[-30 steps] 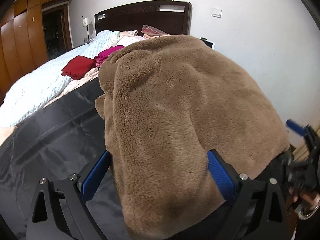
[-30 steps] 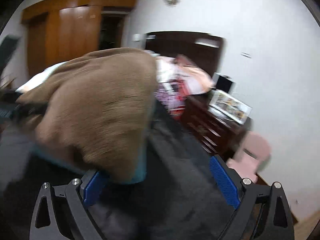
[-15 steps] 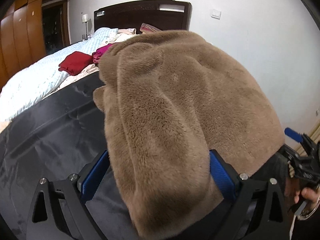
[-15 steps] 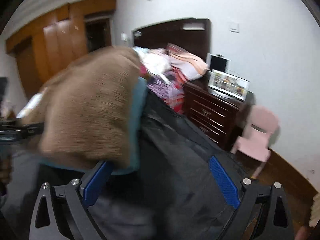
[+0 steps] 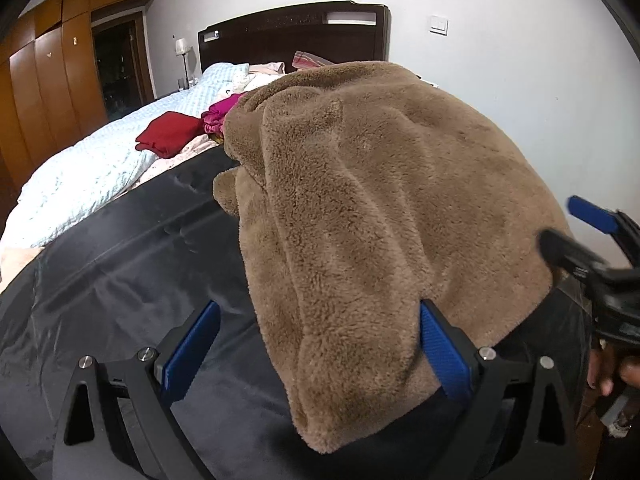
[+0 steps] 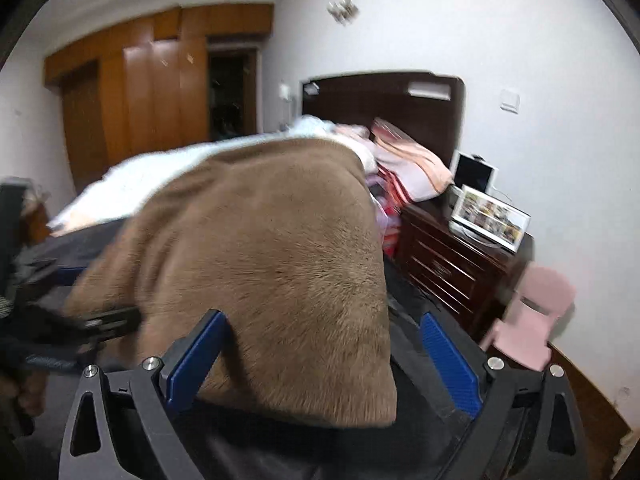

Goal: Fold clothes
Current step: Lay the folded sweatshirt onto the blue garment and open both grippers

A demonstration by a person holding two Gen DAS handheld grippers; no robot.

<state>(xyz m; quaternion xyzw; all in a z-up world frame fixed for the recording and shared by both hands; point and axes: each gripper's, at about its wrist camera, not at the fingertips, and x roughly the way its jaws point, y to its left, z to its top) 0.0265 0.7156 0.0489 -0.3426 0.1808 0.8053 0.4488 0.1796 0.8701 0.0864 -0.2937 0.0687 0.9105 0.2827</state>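
Note:
A thick brown fleece garment (image 5: 380, 208) is bunched over a black sheet (image 5: 120, 280) on the bed. My left gripper (image 5: 319, 306) is open, jaws wide apart. The fleece fills the gap between them and hangs down over the gripper's base. My right gripper (image 6: 323, 317) is also open, and the same fleece (image 6: 272, 248) lies between and over its blue fingers (image 6: 448, 356). The right gripper's blue finger (image 5: 592, 216) and a hand (image 5: 612, 372) show at the far right of the left wrist view. I cannot tell whether the fleece rests on the grippers or on the sheet.
A folded red garment (image 5: 168, 136) and a magenta one (image 5: 220, 114) lie farther up the bed on a pale blue quilt (image 5: 88, 176). A dark nightstand (image 6: 452, 256) with a photo frame (image 6: 492, 218) and a pink chair (image 6: 532, 320) stand right of the bed. A wooden wardrobe (image 6: 152, 96) lines the far wall.
The right wrist view has swung, so the fleece now sits centred between its fingers instead of at the left. The left view shifted a little; the fleece stays between its jaws. Both stay open.

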